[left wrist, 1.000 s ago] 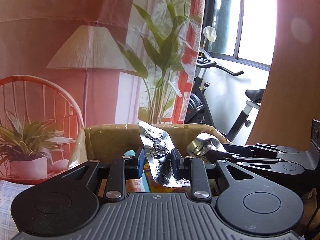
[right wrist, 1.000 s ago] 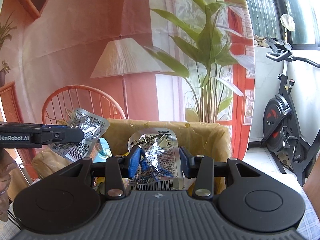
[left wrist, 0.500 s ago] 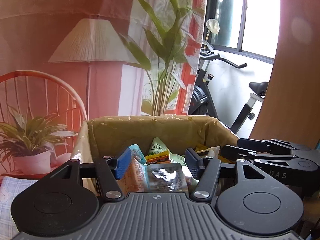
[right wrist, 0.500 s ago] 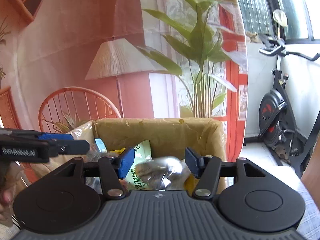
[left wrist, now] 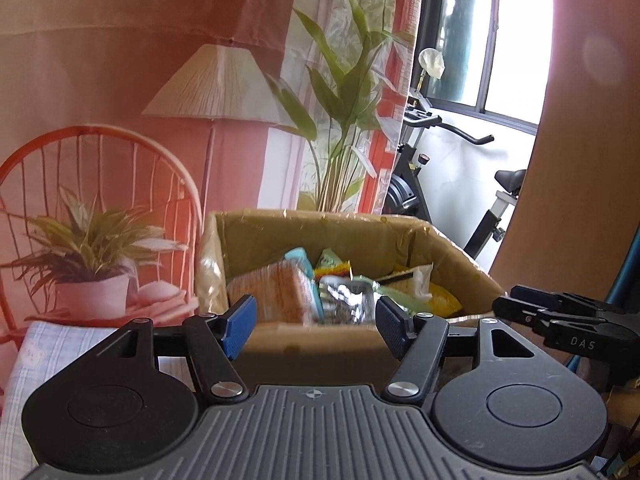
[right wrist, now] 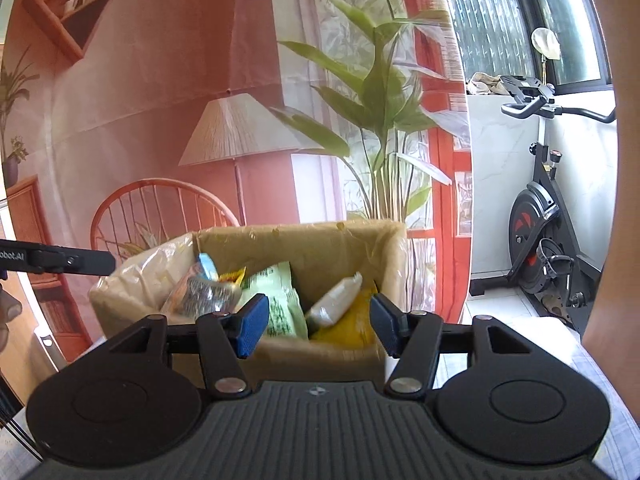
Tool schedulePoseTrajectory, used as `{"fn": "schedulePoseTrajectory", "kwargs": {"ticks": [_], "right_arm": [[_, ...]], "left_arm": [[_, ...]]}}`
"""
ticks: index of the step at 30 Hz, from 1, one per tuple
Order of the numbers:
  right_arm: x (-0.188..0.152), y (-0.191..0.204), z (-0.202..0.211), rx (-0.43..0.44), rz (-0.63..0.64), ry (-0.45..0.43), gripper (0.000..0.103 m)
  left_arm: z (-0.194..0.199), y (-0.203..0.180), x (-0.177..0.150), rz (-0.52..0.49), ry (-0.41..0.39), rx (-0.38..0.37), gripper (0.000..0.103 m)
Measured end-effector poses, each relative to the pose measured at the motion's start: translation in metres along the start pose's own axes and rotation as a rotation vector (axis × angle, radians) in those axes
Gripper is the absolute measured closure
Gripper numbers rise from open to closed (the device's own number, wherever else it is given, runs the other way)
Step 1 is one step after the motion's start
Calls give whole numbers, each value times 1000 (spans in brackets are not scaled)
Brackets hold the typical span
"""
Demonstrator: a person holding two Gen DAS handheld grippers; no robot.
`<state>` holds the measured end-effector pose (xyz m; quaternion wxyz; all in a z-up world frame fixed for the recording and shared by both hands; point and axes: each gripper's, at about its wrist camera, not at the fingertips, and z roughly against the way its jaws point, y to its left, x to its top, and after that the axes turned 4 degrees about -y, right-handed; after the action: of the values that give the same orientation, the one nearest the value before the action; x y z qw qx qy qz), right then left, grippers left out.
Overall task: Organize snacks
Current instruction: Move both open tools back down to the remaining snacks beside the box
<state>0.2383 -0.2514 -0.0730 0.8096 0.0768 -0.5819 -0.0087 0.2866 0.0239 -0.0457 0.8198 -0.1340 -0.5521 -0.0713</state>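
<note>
An open cardboard box (left wrist: 460, 254) lined with plastic holds several snack packets. Among them, in the left wrist view, are a silver foil packet (left wrist: 346, 298), a tan pack (left wrist: 280, 292) and a yellow one (left wrist: 438, 300). My left gripper (left wrist: 316, 326) hangs just in front of the box, its jaws opening with nothing between them. The right wrist view shows the box (right wrist: 320, 240) with a silver packet (right wrist: 204, 292), a green packet (right wrist: 282, 300) and a white packet (right wrist: 338, 300). My right gripper (right wrist: 318, 326) stands open and empty before it.
A printed backdrop (left wrist: 120, 80) of a lamp, chair and plants hangs behind the box. An exercise bike (right wrist: 548, 240) stands at the right by the window. Checked cloth (left wrist: 60, 344) covers the surface at the lower left. A wooden panel (left wrist: 580, 160) rises at the right.
Both grippers let go of their silver foil packets, which now lie in the box. Both have opened and drawn back from the box, so it looks farther and lower.
</note>
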Motion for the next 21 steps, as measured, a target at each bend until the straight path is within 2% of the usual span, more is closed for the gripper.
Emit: {"fn": "schedulePoseTrajectory", "kwargs": {"ticks": [3,10,16,21], "right_arm": [[-7,0,15,-7,-5,-30,43],[-27,1,32,1,-16,-20,43],[-70,-7,29,-16,-23,75,43],[-113,-22,18,-54,-16,182,43]], "left_arm": [[6,3,-14,18,14,6,35],[19,2,-44,45,21,15,35],[13,-9,-75,15,83,28,35],[11,-10,-96,47,111,40,35]]}}
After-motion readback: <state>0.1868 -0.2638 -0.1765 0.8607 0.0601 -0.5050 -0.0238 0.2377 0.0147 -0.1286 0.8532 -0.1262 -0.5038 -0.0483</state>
